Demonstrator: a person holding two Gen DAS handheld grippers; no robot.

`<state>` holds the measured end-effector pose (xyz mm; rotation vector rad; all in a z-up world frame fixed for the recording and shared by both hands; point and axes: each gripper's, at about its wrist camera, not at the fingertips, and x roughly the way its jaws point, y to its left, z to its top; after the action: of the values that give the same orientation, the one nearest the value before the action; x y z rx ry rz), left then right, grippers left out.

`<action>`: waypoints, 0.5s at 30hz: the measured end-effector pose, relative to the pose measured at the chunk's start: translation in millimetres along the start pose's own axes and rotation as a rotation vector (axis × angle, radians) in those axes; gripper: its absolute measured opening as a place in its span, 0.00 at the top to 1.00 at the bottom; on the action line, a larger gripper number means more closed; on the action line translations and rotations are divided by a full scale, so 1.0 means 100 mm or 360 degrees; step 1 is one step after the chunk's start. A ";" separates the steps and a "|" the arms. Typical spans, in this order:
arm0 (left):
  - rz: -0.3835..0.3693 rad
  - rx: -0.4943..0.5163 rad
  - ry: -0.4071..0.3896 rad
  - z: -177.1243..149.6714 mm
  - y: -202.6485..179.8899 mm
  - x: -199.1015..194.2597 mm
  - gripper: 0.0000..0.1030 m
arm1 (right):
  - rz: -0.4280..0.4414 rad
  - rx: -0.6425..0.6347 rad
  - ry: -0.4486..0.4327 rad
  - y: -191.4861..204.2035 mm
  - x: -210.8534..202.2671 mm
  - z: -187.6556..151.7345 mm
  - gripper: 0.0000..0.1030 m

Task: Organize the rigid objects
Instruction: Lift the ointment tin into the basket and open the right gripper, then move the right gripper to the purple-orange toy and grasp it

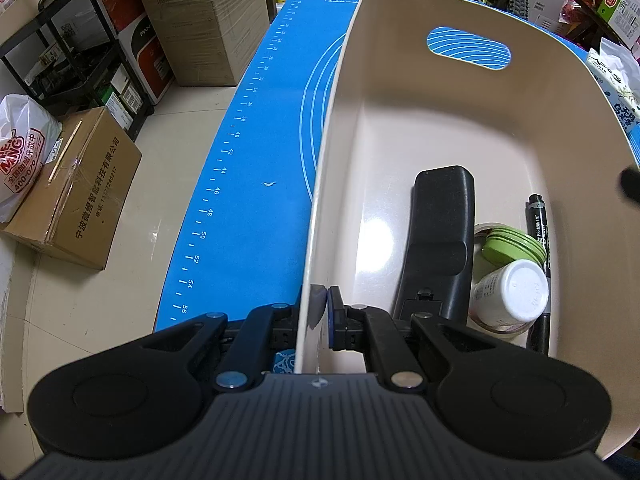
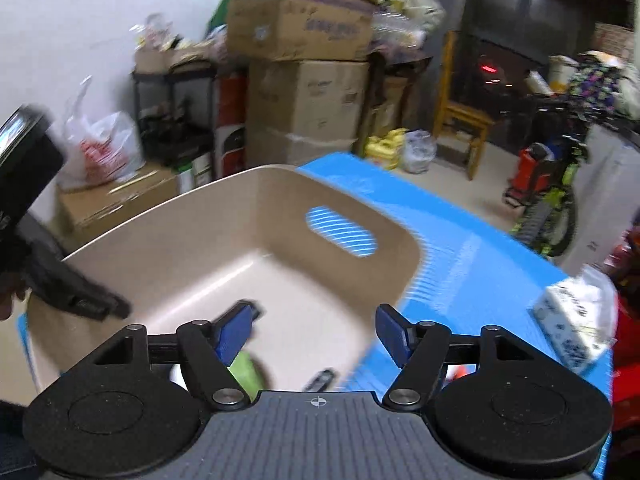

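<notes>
A beige plastic bin [image 1: 460, 120] stands on a blue mat [image 1: 256, 160]. My left gripper [image 1: 322, 312] is shut on the bin's near-left wall, one finger inside and one outside. Inside the bin lie a black remote [image 1: 436, 240], a green lid [image 1: 514, 246], a white bottle [image 1: 510, 292] on a tape roll, and a black marker [image 1: 540, 240]. My right gripper [image 2: 316, 336] is open and empty above the bin [image 2: 200, 248], near its right wall. The right wrist view is blurred; the green lid [image 2: 248, 372] and marker [image 2: 320, 380] show low down.
A tissue pack [image 1: 616, 80] lies on the mat right of the bin; it also shows in the right wrist view [image 2: 572, 320]. Cardboard boxes [image 1: 76, 188], a black shelf [image 1: 80, 48] and a plastic bag [image 1: 20, 148] stand on the floor to the left. A bicycle [image 2: 556, 200] stands far right.
</notes>
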<state>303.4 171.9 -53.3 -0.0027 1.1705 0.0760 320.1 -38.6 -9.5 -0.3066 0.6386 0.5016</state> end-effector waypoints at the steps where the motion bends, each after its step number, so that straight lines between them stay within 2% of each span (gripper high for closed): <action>1: -0.0001 0.0000 0.0000 0.00 0.00 0.00 0.91 | -0.0026 0.0026 -0.0012 -0.09 -0.03 -0.01 0.27; 7: 0.0002 0.0001 0.0001 0.00 0.01 0.00 0.91 | -0.0200 0.0149 -0.0015 -0.55 -0.08 -0.19 0.25; 15: 0.0003 0.0000 0.0000 0.00 0.00 0.00 0.91 | -0.0368 0.0270 0.0125 -0.91 0.20 -0.59 0.25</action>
<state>303.5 171.7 -53.6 -0.0017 1.1708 0.0773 353.1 -132.4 -56.3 -0.2366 0.7075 0.2128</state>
